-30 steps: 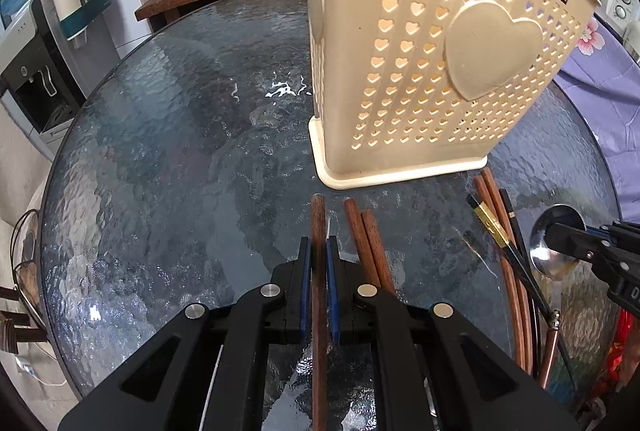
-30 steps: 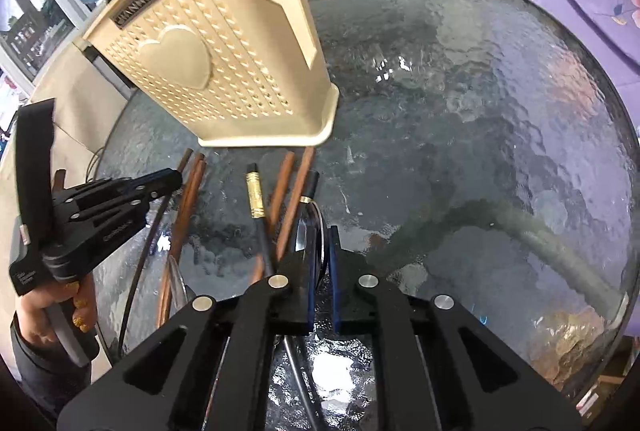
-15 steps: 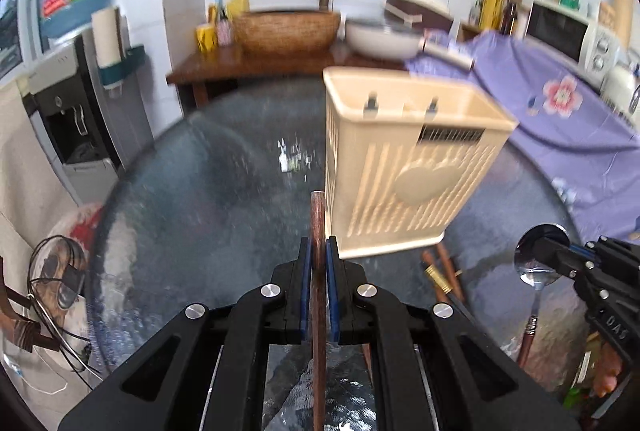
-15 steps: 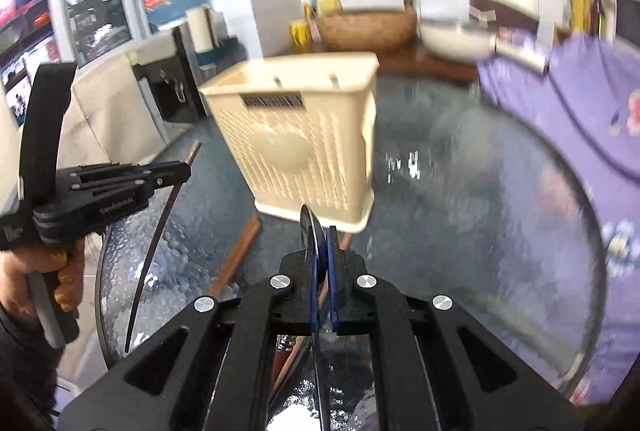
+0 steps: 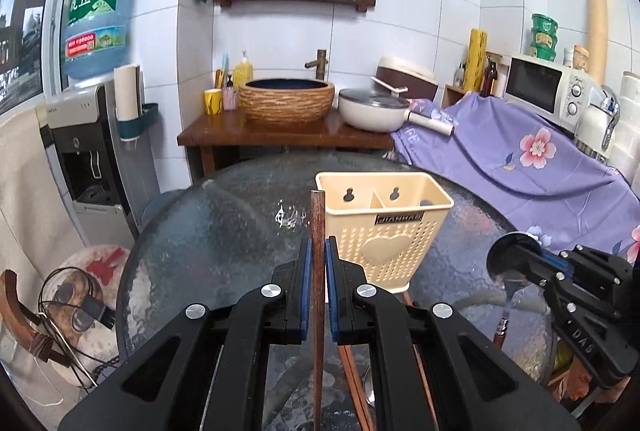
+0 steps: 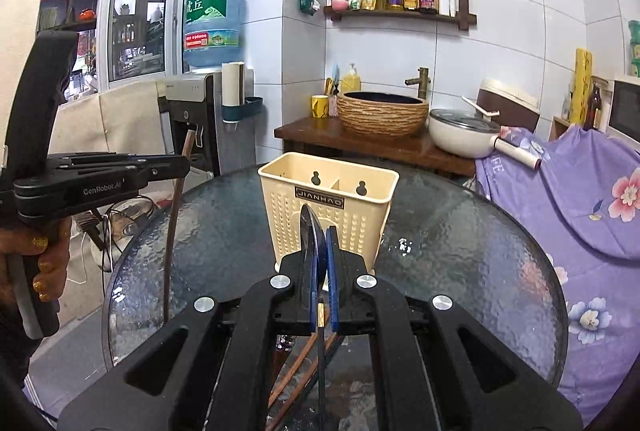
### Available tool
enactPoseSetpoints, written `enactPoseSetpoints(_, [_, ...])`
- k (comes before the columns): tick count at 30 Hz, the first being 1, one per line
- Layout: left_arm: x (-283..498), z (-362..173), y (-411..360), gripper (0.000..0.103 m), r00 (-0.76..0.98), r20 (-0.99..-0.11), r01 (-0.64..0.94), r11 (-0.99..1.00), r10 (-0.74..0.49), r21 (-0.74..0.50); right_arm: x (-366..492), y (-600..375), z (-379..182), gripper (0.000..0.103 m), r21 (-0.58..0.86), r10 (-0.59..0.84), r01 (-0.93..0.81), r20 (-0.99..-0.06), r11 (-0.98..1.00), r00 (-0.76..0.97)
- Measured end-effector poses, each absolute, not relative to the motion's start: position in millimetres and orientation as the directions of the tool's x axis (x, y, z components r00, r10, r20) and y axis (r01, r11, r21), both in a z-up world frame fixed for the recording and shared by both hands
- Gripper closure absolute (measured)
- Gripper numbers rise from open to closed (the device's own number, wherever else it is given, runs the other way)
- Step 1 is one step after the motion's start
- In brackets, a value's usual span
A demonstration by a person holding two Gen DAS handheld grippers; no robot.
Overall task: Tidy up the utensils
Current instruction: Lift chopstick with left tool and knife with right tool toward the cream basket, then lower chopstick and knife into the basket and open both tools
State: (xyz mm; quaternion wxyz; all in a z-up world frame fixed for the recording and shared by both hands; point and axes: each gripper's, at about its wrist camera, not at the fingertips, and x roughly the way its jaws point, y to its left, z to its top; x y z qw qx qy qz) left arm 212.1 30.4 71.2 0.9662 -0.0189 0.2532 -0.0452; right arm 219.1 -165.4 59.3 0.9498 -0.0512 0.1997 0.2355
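I am keeping my left gripper [image 5: 316, 271] clenched on a brown wooden chopstick [image 5: 318, 231]; its blue pads [image 5: 306, 283] are pressing the stick from both sides, and the stick is running straight along the fingers, its blunt end poking out ahead of them; from the other camera the same chopstick [image 6: 173, 227] is hanging down steeply from that gripper [image 6: 182, 163], clear of the table. My right gripper [image 6: 320, 271] is clamped on a metal spoon [image 6: 310, 231]; the bowl is standing on edge between the pads and sticking up past the tips, while the thin handle is trailing back under the fingers; seen from the left side, the spoon's bowl [image 5: 510, 259] is facing outward at the tip of that gripper [image 5: 520, 267] and the handle is dropping below it. A hand [image 6: 40, 263] is gripping the left tool's handle. Just beyond both sets of fingers the cream plastic utensil holder [image 5: 384, 227] is standing upright on the round glass table [image 5: 224, 215], its two compartments open at the top; whether anything is lying inside I cannot tell. Below my grippers, more chopsticks [image 6: 296, 363] are lying on the glass near the holder's base.
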Motion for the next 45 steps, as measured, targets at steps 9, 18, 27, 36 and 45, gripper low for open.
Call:
enactPoseSetpoints(9, [210.6, 98.7, 28.1, 0.096, 0.891, -0.436, 0.104, 0.992, -0.126, -0.073, 231.5, -167.4, 75.4, 0.098, -0.008, 0.428, -0.464, -0.375, 0.886, 0.822])
enactPoseSetpoints(18, [219.4, 158.5, 30.7, 0.096, 0.915, -0.359, 0.153, 0.982, -0.184, -0.114, 271.7, -167.9, 116.0, 0.098, 0.014, 0.416, -0.437, -0.335, 0.899, 0.845])
enactPoseSetpoints(27, [250.1, 223.6, 29.8, 0.096, 0.942, -0.259, 0.167, 0.967, -0.215, -0.194, 322.7, -154.9, 177.9, 0.098, -0.056, 0.327, -0.346, -0.216, 0.937, 0.92])
enactPoseSetpoints(36, [284.4, 224.6, 29.9, 0.096, 0.944, -0.268, 0.136, 0.967, -0.192, -0.213, 365.8, -130.2, 170.7, 0.098, -0.163, 0.227, -0.253, -0.162, 0.954, 0.96])
enactPoseSetpoints(45, [304.4, 149.2, 15.7, 0.096, 0.909, -0.375, 0.125, 0.977, -0.182, -0.171, 373.3, -124.3, 93.1, 0.098, -0.196, 0.221, -0.269, -0.236, 0.943, 0.946])
